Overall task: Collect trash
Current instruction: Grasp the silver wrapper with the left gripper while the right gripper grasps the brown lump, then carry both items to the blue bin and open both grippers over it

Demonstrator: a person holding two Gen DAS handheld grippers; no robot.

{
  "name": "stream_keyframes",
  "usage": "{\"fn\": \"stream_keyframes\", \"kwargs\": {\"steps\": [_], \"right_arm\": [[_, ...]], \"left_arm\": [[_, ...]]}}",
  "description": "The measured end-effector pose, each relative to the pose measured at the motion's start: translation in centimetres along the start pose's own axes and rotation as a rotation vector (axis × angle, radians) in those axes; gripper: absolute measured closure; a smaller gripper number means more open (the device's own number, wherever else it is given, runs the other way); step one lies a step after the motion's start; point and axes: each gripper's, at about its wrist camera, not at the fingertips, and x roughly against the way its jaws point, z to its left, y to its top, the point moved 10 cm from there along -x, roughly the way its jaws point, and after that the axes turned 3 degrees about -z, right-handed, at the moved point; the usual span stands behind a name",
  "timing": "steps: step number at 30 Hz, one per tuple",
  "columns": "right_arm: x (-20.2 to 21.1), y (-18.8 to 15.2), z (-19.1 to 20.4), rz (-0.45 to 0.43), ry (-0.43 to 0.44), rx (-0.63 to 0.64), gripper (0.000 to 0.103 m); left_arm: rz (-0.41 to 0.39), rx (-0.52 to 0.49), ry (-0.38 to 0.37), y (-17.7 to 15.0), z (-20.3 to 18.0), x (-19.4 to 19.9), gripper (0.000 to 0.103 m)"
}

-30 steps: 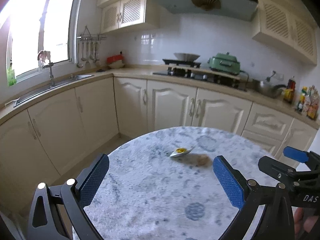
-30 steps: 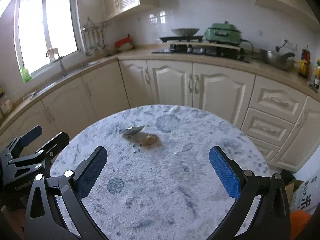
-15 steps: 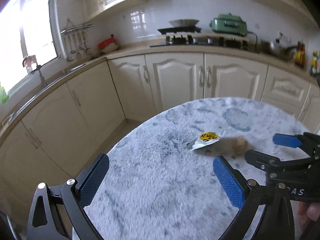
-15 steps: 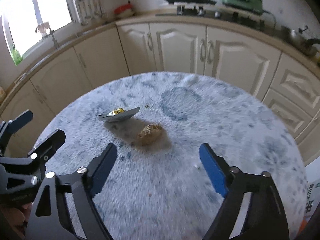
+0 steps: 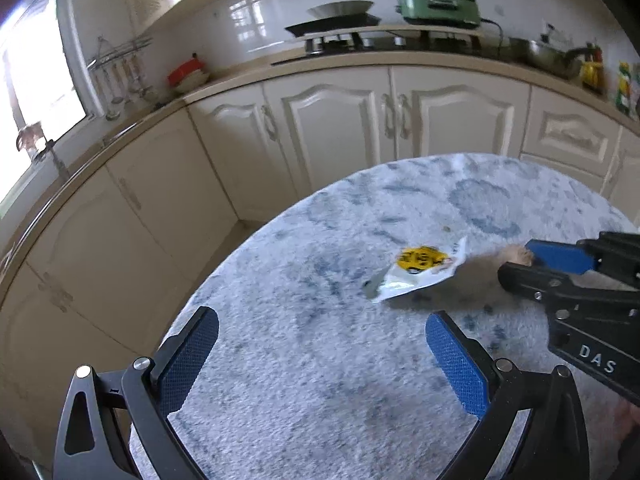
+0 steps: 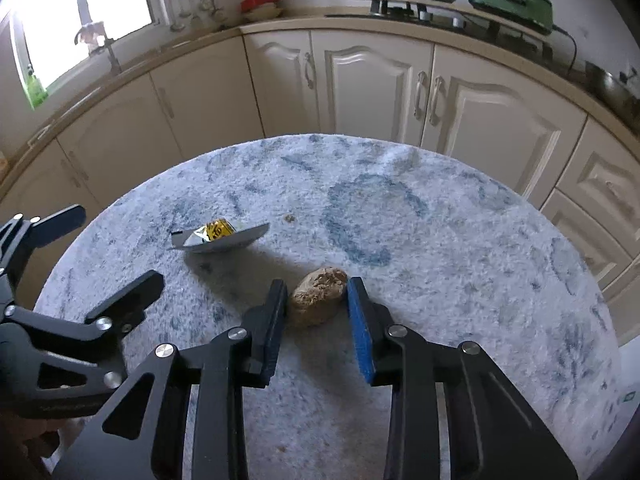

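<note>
Brown crumbly lump (image 6: 317,298) on round table (image 6: 460,280), between 2 closing pads of right gripper (image 6: 317,295), both touching; silver wrapper (image 6: 218,236) beside; left gripper (image 5: 322,354) wide, empty.

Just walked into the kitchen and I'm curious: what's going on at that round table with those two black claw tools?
A person is clearing trash from the round table with a claw-like gripper in each hand. The right gripper is closing its jaws around a brown crumbly lump, which sits between them on the tabletop. The left gripper is wide open and empty, hovering near a torn wrapper with a yellow label that lies on the table.
</note>
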Motion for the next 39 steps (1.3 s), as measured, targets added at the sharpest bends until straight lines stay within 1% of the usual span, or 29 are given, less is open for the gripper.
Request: {"fn": "stream_keyframes", "kwargs": {"steps": [4, 7, 9, 10, 11, 12, 13, 14, 15, 16, 17, 21, 25, 29, 33, 36, 39], "right_arm": [[1.0, -0.5, -1.4, -0.01, 0.012, -0.032, 0.072], [1.7, -0.6, -2.0, -0.017, 0.013, -0.044, 0.072], [2.1, -0.7, -2.3, -0.02, 0.021, -0.052, 0.072], [2.3, -0.7, -2.4, -0.023, 0.021, -0.054, 0.072], [2.5, -0.7, -2.6, -0.025, 0.024, -0.058, 0.072], [2.6, -0.8, -2.6, -0.027, 0.027, -0.063, 0.072], [2.8, -0.8, -2.7, -0.029, 0.027, -0.067, 0.072], [2.9, -0.9, -2.8, -0.031, 0.027, -0.071, 0.072], [3.2, -1.0, -2.9, -0.034, 0.032, -0.078, 0.072], [3.5, -1.1, -2.9, -0.037, 0.036, -0.084, 0.072], [3.7, -1.2, -3.0, -0.04, 0.037, -0.088, 0.072], [5.3, -1.9, -3.2, -0.055, 0.047, -0.104, 0.072], [7.2, -2.8, -3.6, -0.074, 0.053, -0.123, 0.072], [9.7, -3.7, -4.2, -0.102, 0.05, -0.141, 0.072], [12.8, -5.4, -4.8, -0.129, 0.045, -0.165, 0.072], [14.9, -6.5, -5.2, -0.144, 0.038, -0.169, 0.072], [17.3, -7.2, -5.8, -0.172, 0.03, -0.182, 0.072]], "left_arm": [[0.001, -0.056, -0.008, 0.9, -1.6, -1.4, 0.001], [0.015, -0.059, -0.02, 1.8, -2.5, -3.0, 0.002], [0.023, -0.057, -0.042, 2.1, -3.3, -3.8, 0.012], [0.027, -0.05, -0.066, 2.4, -3.6, -4.4, 0.016], [0.036, -0.039, -0.094, 2.4, -4.0, -4.6, 0.029], [0.047, -0.019, -0.132, 2.4, -4.2, -4.9, 0.047], [0.057, 0.008, -0.18, 2.2, -4.6, -4.9, 0.055], [0.065, 0.041, -0.223, 2.3, -4.8, -5.1, 0.071], [0.069, 0.06, -0.252, 2.3, -5.0, -5.2, 0.086], [0.069, 0.067, -0.251, 2.2, -5.1, -5.2, 0.089], [0.068, 0.076, -0.238, 2.0, -5.0, -5.3, 0.09], [0.066, 0.122, -0.269, 1.2, -5.2, -4.7, 0.09], [0.04, 0.155, -0.278, 0.6, -5.3, -2.6, 0.09], [-0.023, 0.177, -0.277, 0.0, -5.5, 1.7, 0.09], [-0.083, 0.194, -0.313, -1.2, -6.6, 6.1, 0.09], [-0.125, 0.189, -0.33, -1.5, -8.0, 9.0, 0.09], [-0.169, 0.196, -0.343, -1.9, -8.6, 12.2, 0.09]]}}
